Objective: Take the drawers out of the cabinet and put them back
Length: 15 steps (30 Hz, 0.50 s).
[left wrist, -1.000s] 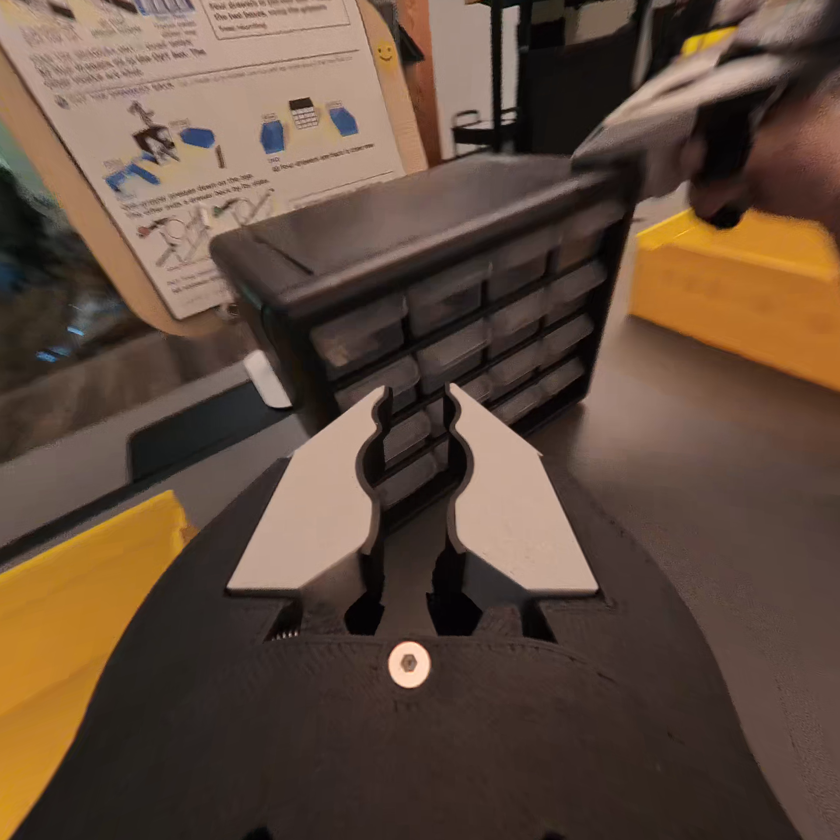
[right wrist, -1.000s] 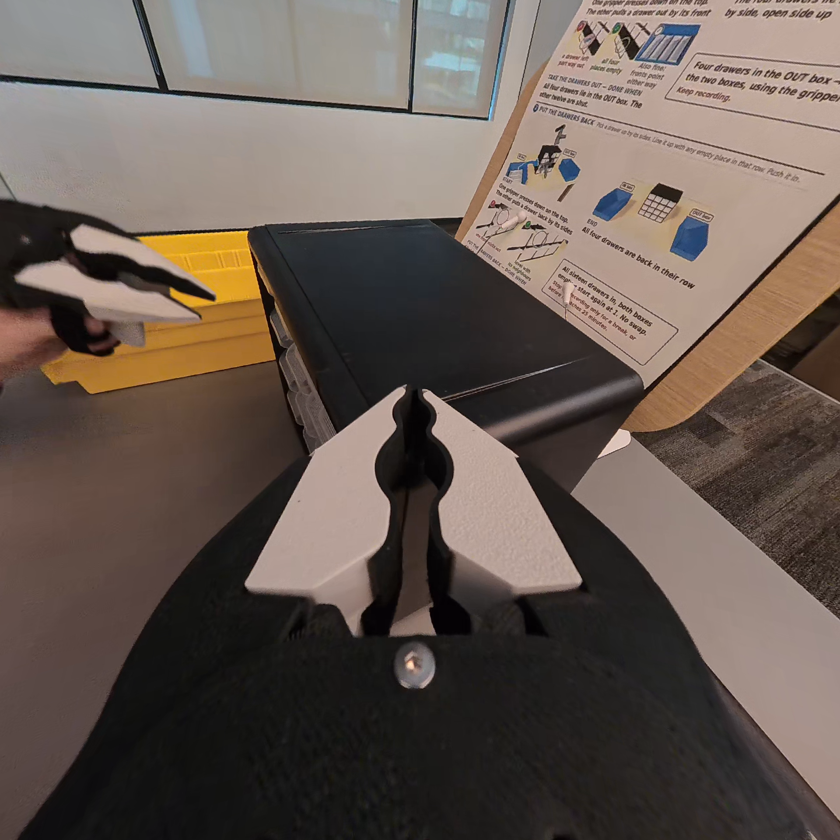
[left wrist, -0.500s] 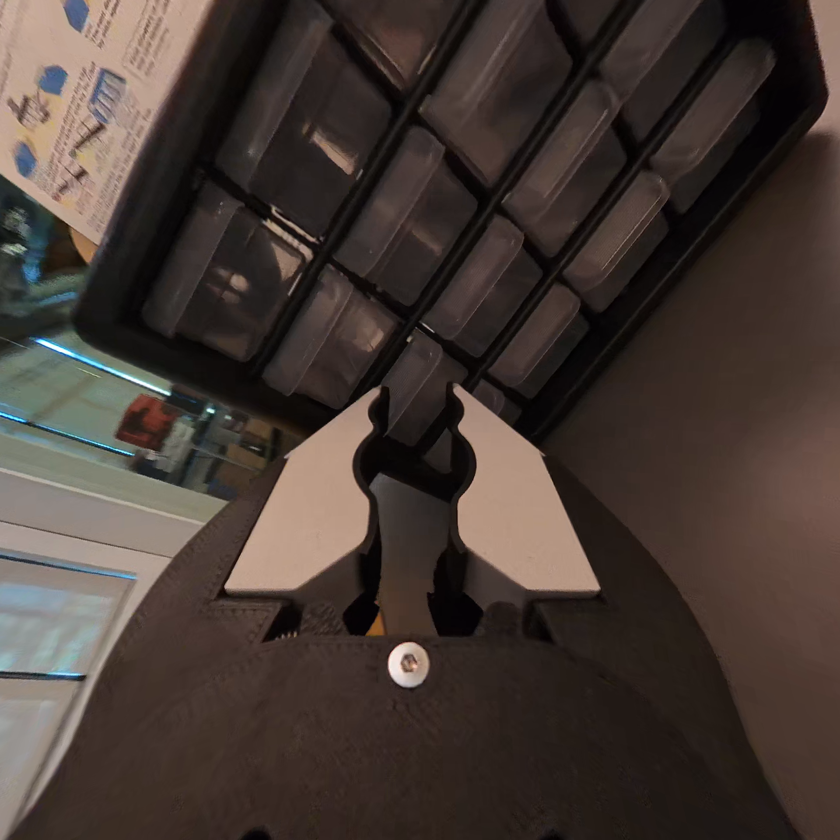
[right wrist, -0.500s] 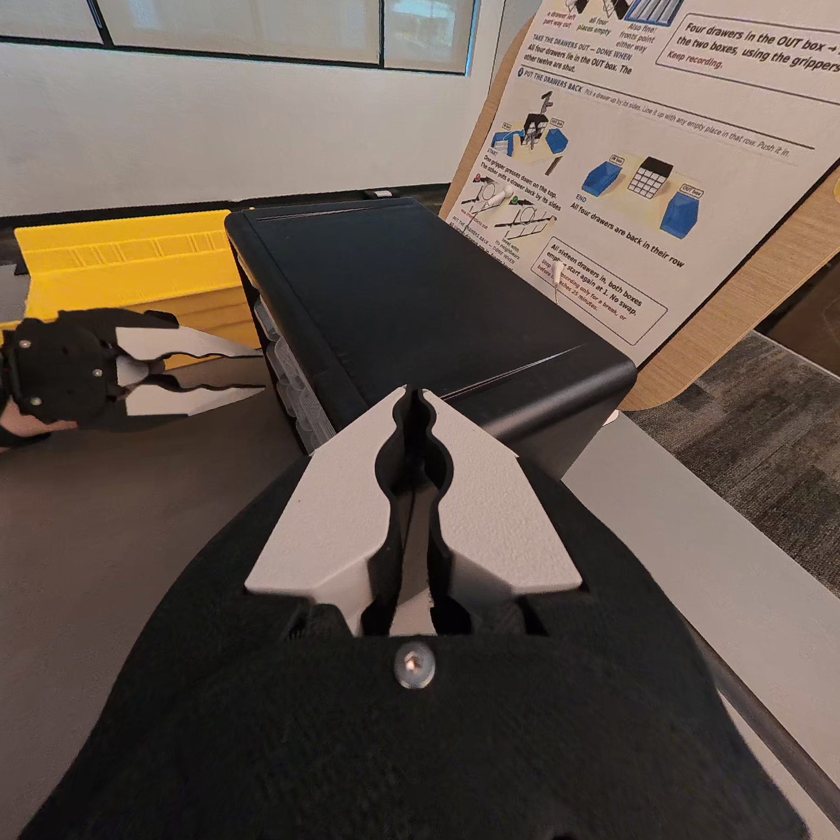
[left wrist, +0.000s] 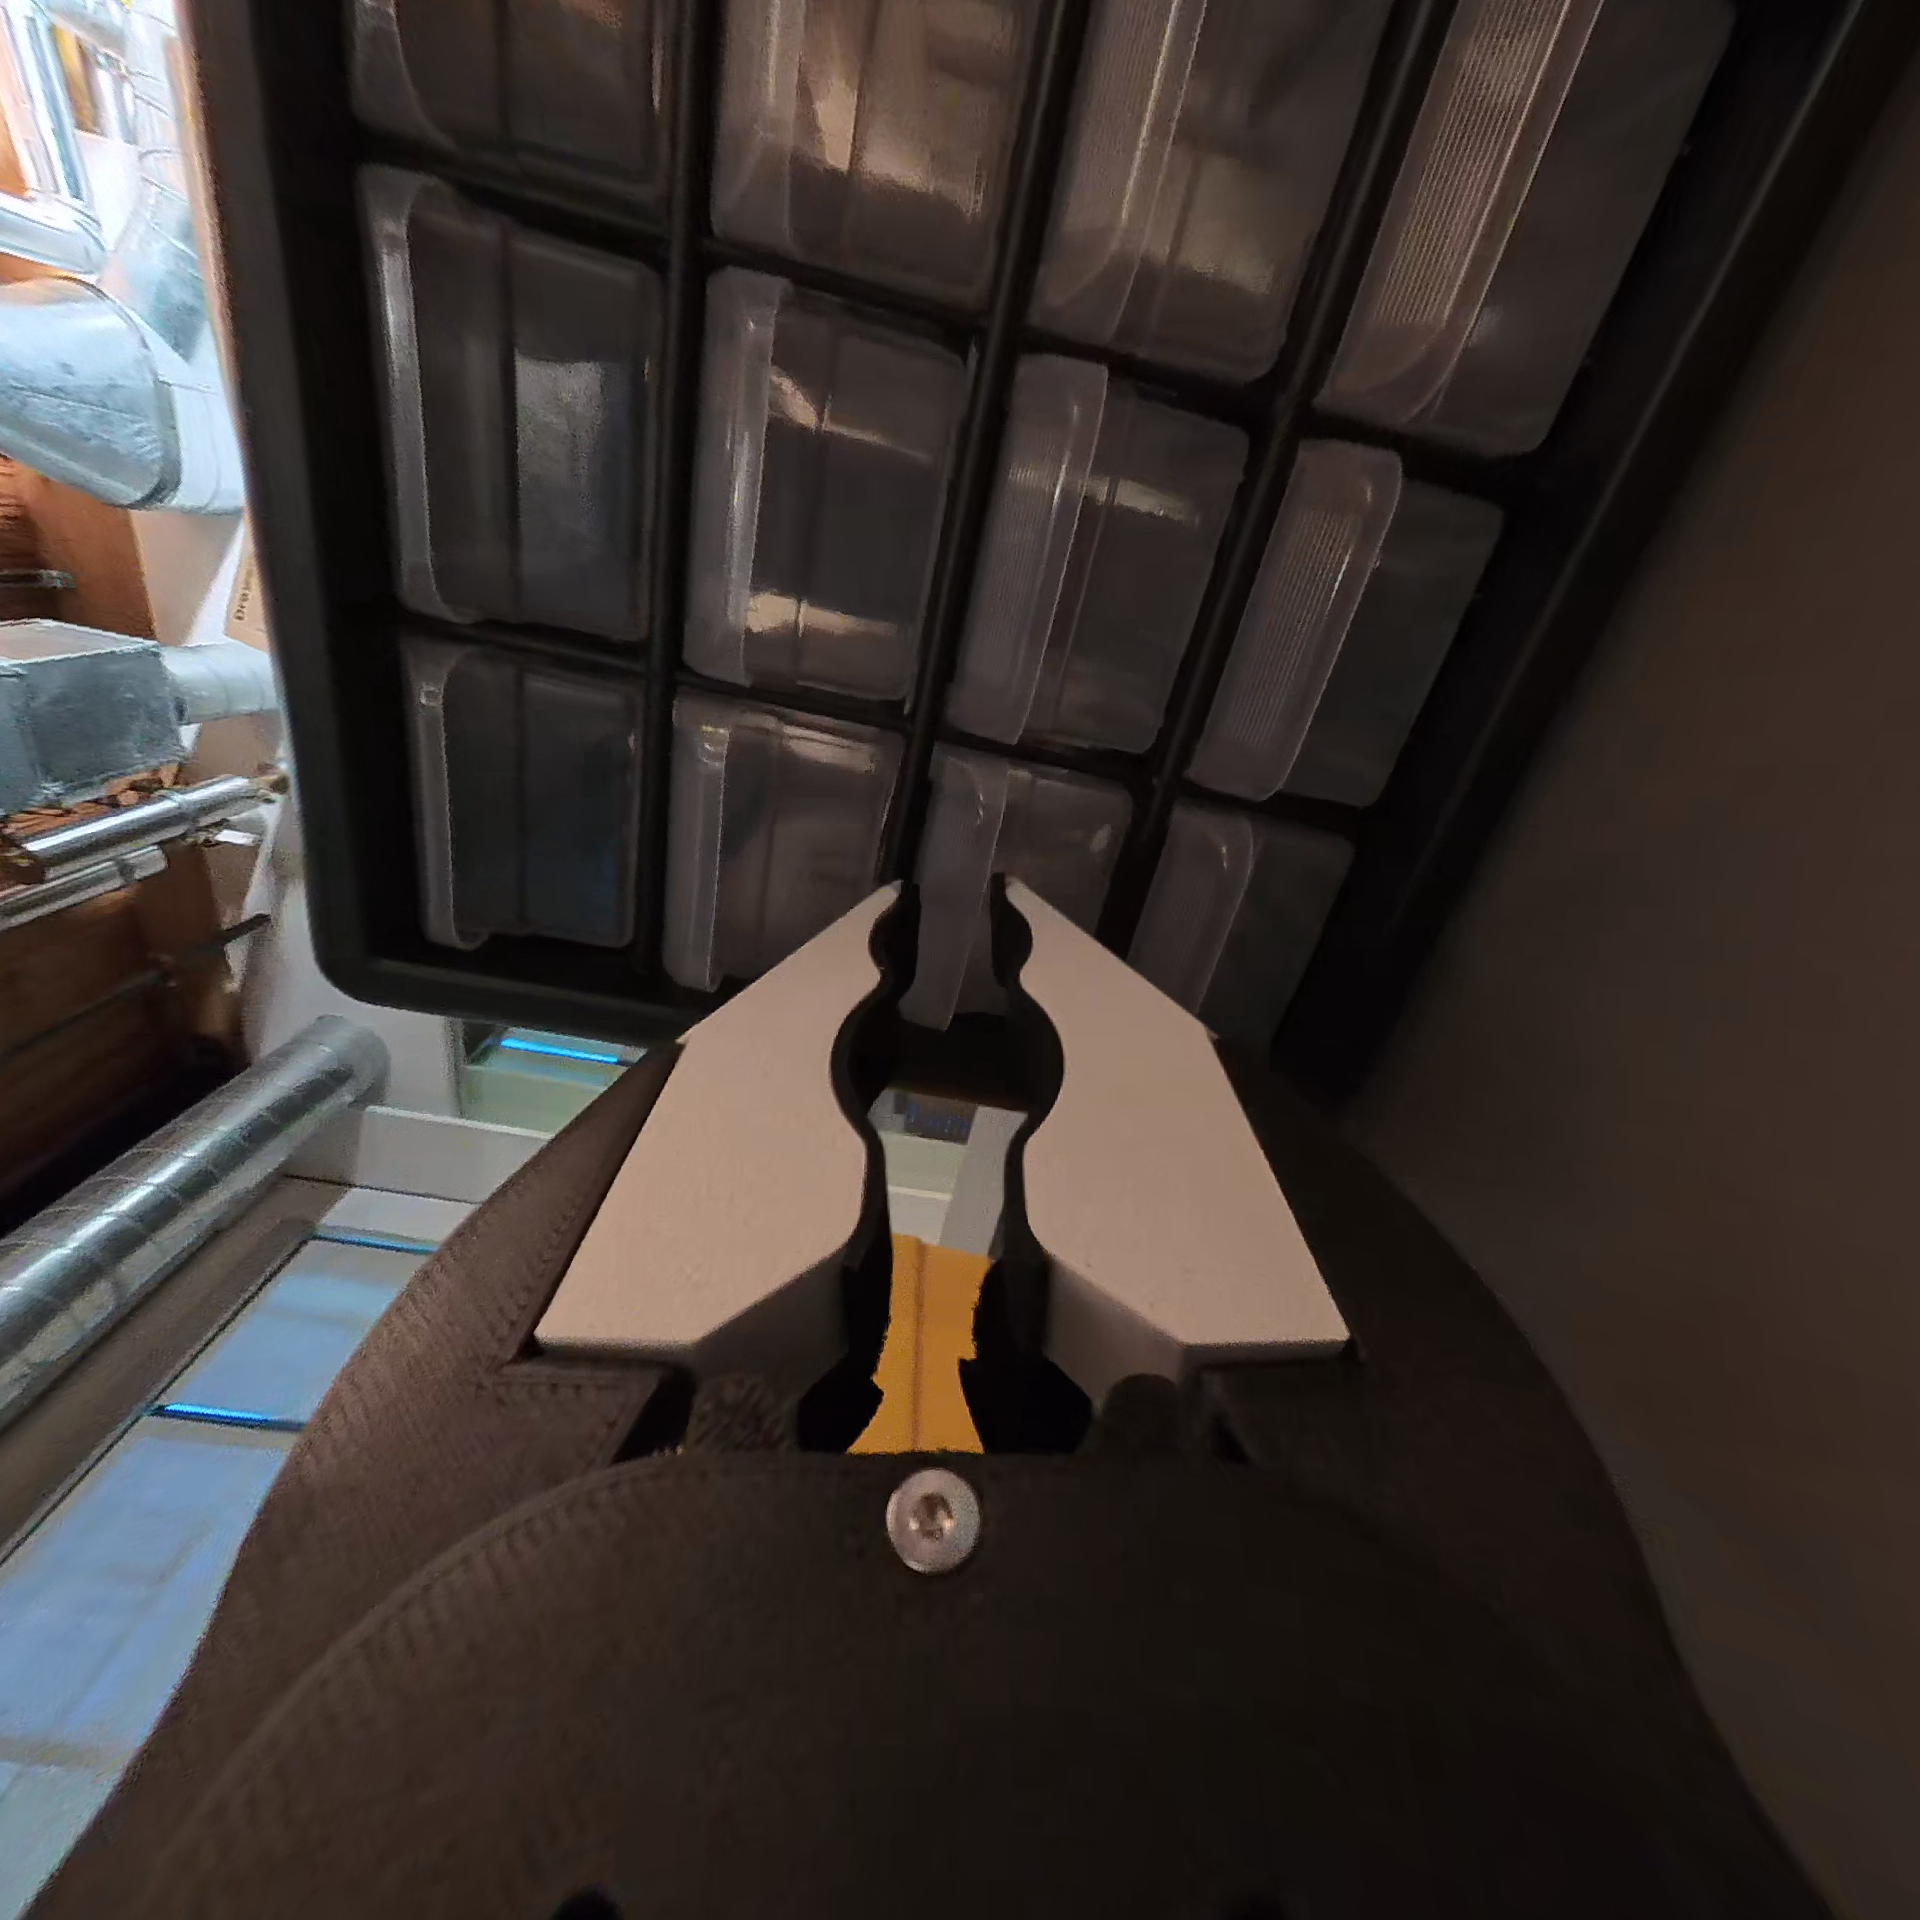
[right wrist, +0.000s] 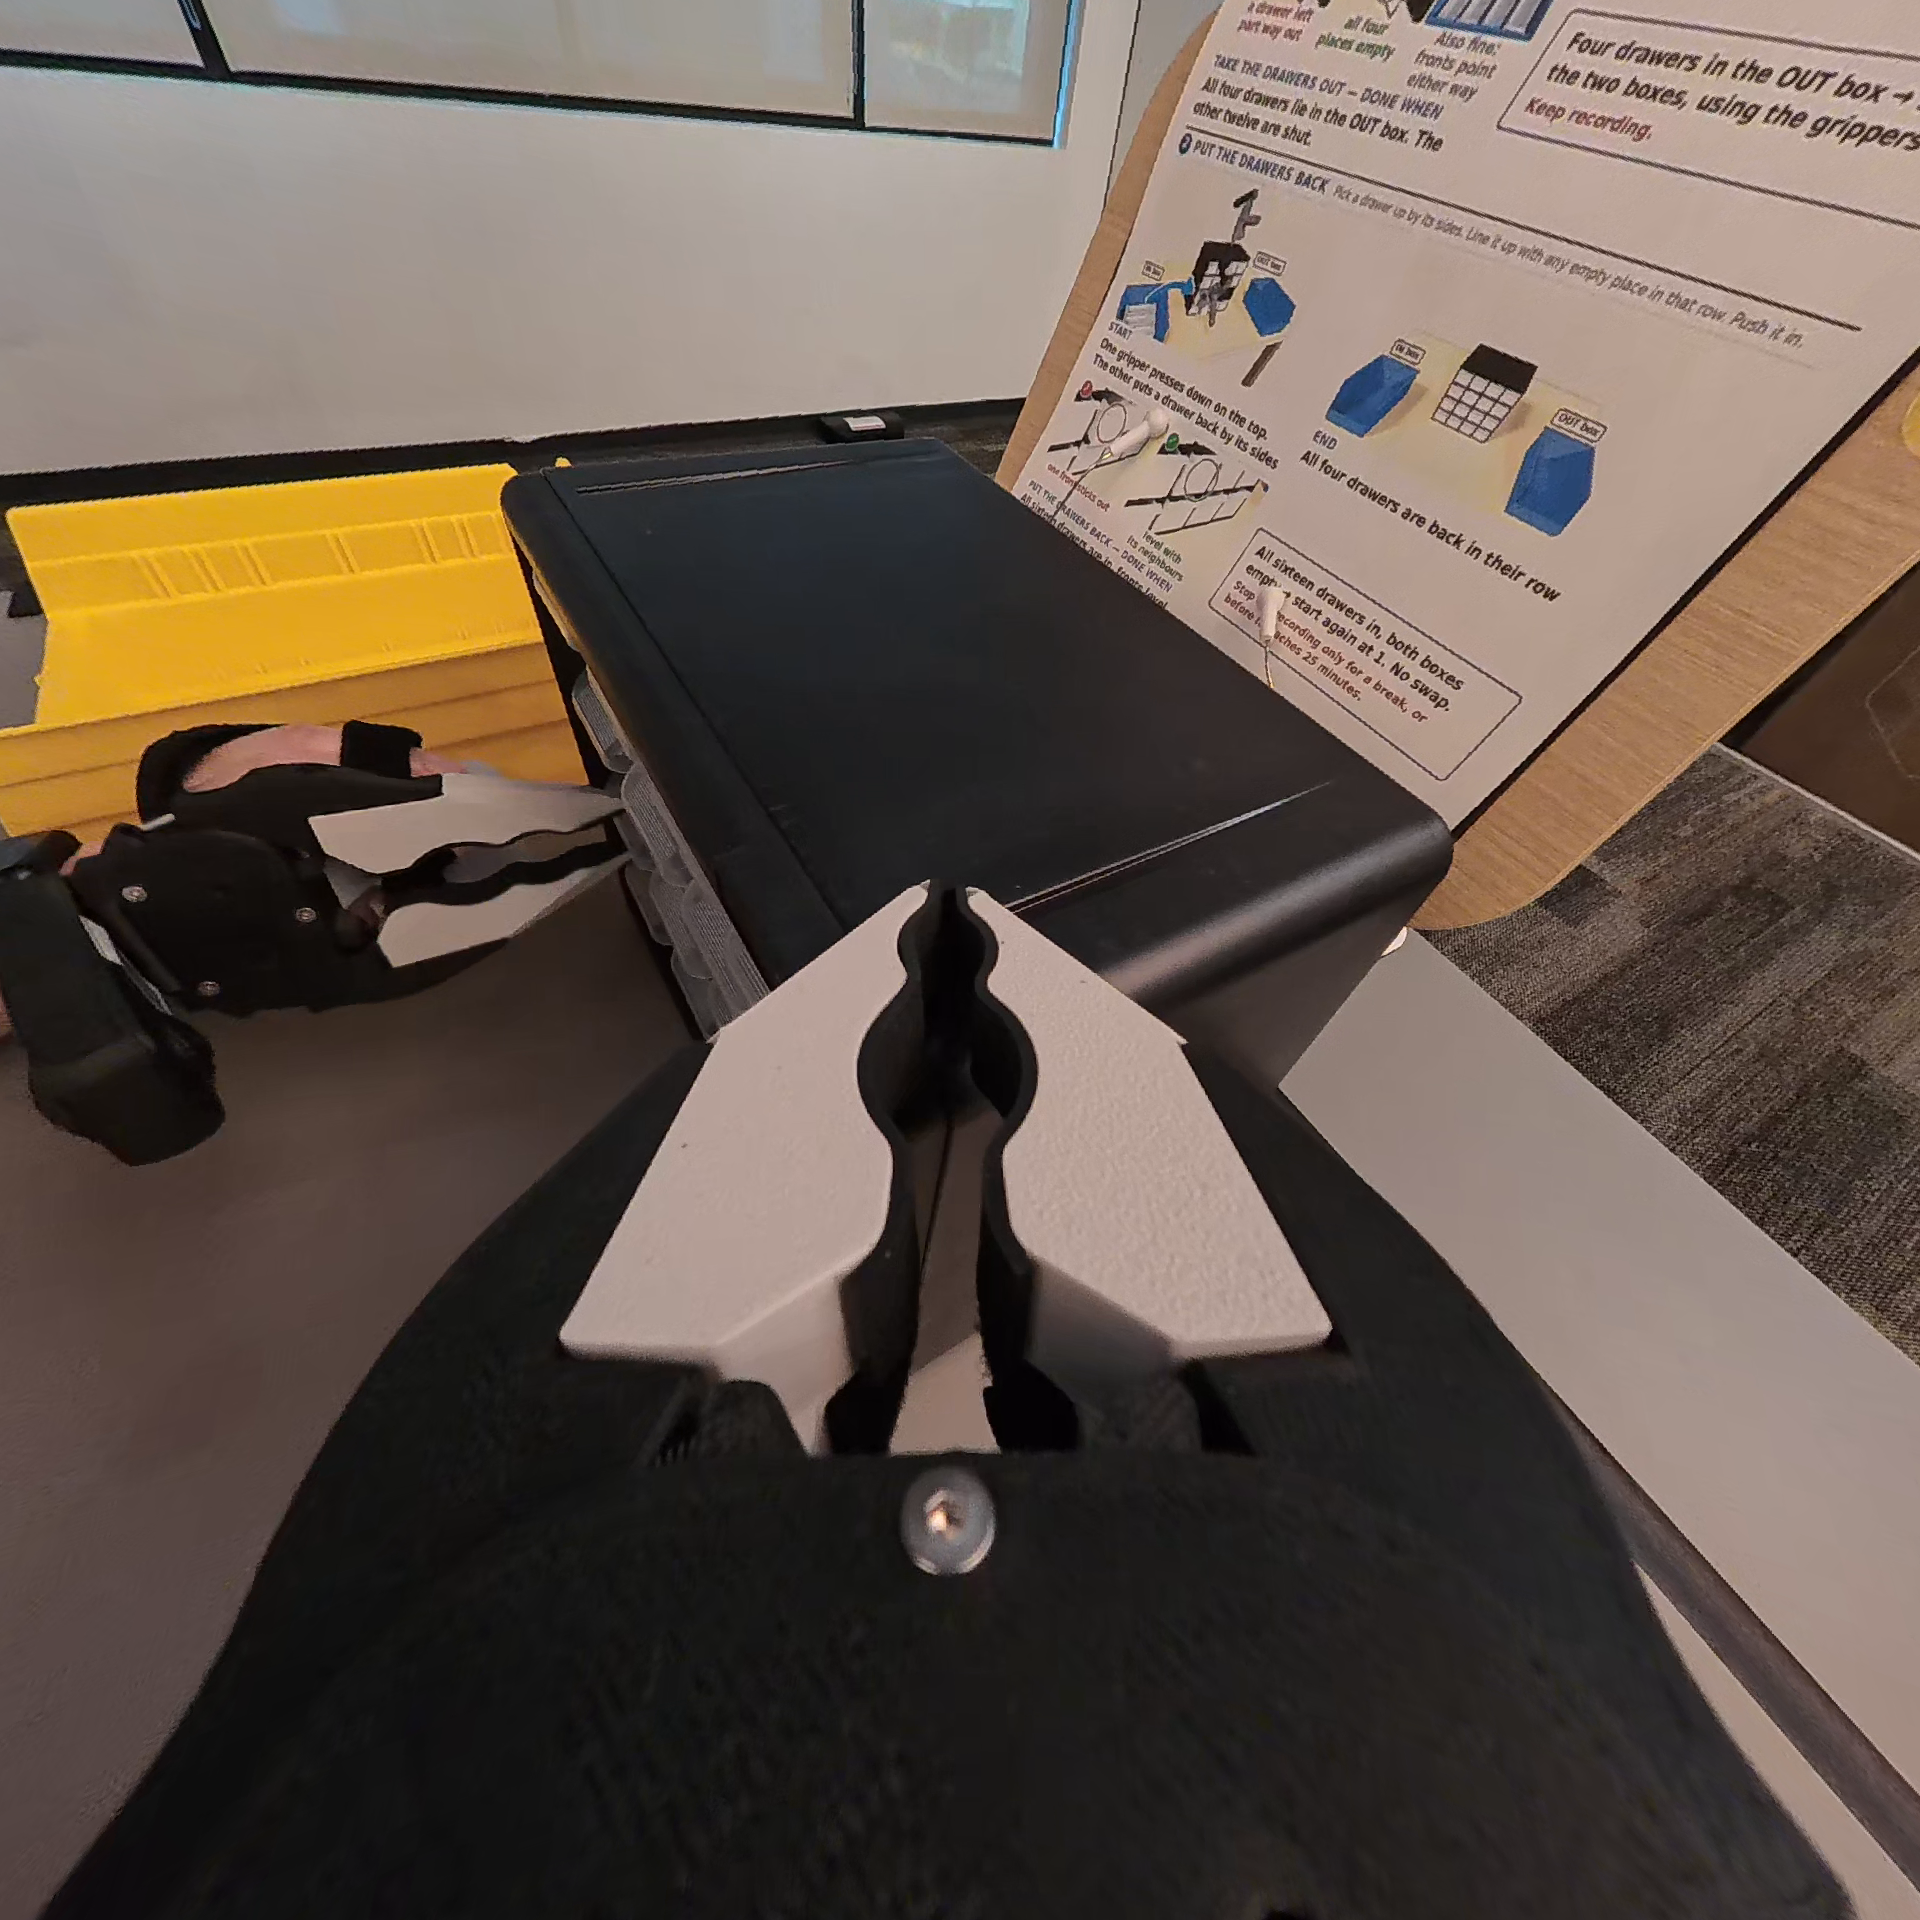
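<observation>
Drawers (left wrist: 821, 488) of clear plastic sit in rows in the black cabinet (right wrist: 935, 686), right in front of the left gripper (left wrist: 956, 894). That gripper is turned on its side, and its fingers are a little apart on both sides of one drawer's handle lip (left wrist: 961, 894); I cannot tell if they squeeze it. The right gripper (right wrist: 948, 896) is closed with nothing in it, its tips over the cabinet's near top edge. A yellow bin (right wrist: 270, 613) sits past the left gripper. A picture board (right wrist: 1455, 343) leans beyond the cabinet.

Office-like test room, illustrated instruction board (right wrist: 1455, 343) leaning behind dark table (right wrist: 312, 1195), grey carpet tiles (right wrist: 1714, 1018) showing, interior windows (right wrist: 540, 52) running along white wall
</observation>
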Each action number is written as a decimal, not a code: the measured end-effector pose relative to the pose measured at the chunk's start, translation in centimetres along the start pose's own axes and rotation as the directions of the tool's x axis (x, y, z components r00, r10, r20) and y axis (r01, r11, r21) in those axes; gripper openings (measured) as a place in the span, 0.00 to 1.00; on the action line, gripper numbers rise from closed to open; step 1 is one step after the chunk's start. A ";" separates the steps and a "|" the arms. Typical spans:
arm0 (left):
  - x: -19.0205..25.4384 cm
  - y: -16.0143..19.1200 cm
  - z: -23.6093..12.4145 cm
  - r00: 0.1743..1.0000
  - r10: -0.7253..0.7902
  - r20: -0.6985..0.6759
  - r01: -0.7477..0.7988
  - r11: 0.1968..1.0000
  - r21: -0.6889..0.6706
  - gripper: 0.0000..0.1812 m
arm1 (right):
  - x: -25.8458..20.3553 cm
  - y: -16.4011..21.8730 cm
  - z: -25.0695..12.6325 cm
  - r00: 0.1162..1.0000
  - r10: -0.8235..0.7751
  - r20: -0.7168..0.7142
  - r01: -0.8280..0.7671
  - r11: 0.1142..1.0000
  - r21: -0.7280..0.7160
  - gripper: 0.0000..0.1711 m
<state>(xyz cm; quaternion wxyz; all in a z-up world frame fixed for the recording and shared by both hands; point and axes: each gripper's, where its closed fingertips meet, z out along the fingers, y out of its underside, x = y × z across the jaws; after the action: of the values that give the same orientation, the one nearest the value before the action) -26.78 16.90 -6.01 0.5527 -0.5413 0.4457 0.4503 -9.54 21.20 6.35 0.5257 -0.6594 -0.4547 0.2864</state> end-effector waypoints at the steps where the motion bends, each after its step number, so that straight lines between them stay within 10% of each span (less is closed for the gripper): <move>1: 0.0 0.2 0.0 1.000 0.007 0.006 -0.006 1.000 -0.003 0.07 | 0.0 0.0 0.0 1.000 0.001 0.001 -0.001 1.000 0.001 0.00; 15: -0.2 -0.1 -2.4 0.995 0.099 0.017 -0.099 0.995 -0.001 0.04 | 0.0 0.0 0.0 1.000 0.008 -0.002 -0.008 1.000 -0.001 0.00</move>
<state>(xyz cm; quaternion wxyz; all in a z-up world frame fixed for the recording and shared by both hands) -26.75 14.45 -5.89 0.5337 -0.5147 0.4671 0.4817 -9.56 21.22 6.34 0.5245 -0.6619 -0.4517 0.2876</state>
